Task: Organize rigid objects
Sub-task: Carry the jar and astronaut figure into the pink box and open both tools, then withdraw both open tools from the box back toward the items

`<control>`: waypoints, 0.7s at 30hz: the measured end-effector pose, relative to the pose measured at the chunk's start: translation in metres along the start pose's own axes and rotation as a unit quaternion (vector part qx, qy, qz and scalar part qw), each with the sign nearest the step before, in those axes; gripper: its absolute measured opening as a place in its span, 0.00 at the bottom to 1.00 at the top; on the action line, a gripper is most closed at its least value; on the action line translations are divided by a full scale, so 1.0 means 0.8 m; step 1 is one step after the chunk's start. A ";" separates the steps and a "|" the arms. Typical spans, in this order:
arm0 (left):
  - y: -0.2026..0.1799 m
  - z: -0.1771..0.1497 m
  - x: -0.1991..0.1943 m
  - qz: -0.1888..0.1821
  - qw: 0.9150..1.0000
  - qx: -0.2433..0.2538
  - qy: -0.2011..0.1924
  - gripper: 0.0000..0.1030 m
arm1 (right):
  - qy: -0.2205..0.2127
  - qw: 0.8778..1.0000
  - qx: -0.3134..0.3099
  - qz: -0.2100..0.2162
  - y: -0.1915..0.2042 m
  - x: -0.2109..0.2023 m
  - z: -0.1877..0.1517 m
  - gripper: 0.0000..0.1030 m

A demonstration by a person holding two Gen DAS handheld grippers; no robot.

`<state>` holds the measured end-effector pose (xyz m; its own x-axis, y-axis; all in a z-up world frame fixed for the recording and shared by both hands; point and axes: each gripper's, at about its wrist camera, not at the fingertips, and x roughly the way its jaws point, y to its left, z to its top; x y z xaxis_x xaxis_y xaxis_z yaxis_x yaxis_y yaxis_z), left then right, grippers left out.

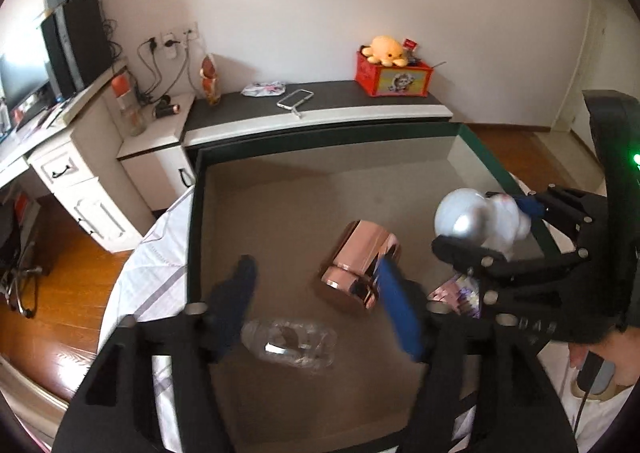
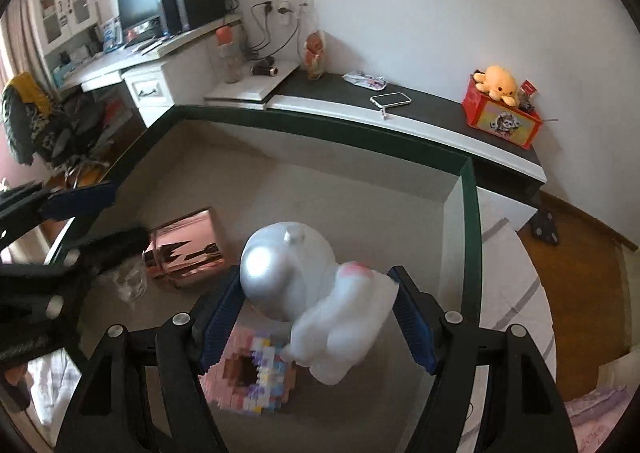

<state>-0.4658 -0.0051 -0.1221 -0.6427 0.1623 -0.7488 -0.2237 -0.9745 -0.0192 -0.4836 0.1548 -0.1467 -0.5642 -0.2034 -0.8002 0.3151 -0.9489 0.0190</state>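
A large open box with a dark green rim [image 1: 320, 137] and beige floor sits on a bed. Inside lie a shiny rose-gold box [image 1: 356, 269], a clear plastic bottle [image 1: 292, 341] and a pink block-built piece [image 2: 256, 377]. My right gripper [image 2: 320, 313] is shut on a white astronaut figure with a silver helmet [image 2: 304, 285], held above the pink piece; it also shows in the left wrist view [image 1: 476, 221]. My left gripper [image 1: 320, 301] is open and empty, low over the bottle, its blue pad [image 1: 400, 309] beside the rose-gold box.
A dark-topped cabinet [image 1: 320, 101] behind the box carries a phone [image 1: 294, 97], a red tin with an orange plush [image 1: 392, 67] and a figurine [image 1: 210, 79]. A white desk with a monitor stands at the left. Wooden floor lies around the bed.
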 end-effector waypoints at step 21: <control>-0.019 -0.161 -0.197 0.056 0.994 -0.014 -0.090 1.00 | -0.144 0.989 0.035 0.022 0.031 -0.204 -0.136 0.81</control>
<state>-0.2666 -0.0360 -0.0888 -0.7835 0.0749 -0.6168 -0.1241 -0.9916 0.0373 -0.3008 0.1906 -0.0805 -0.7489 -0.2950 -0.5935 0.2963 -0.9500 0.0982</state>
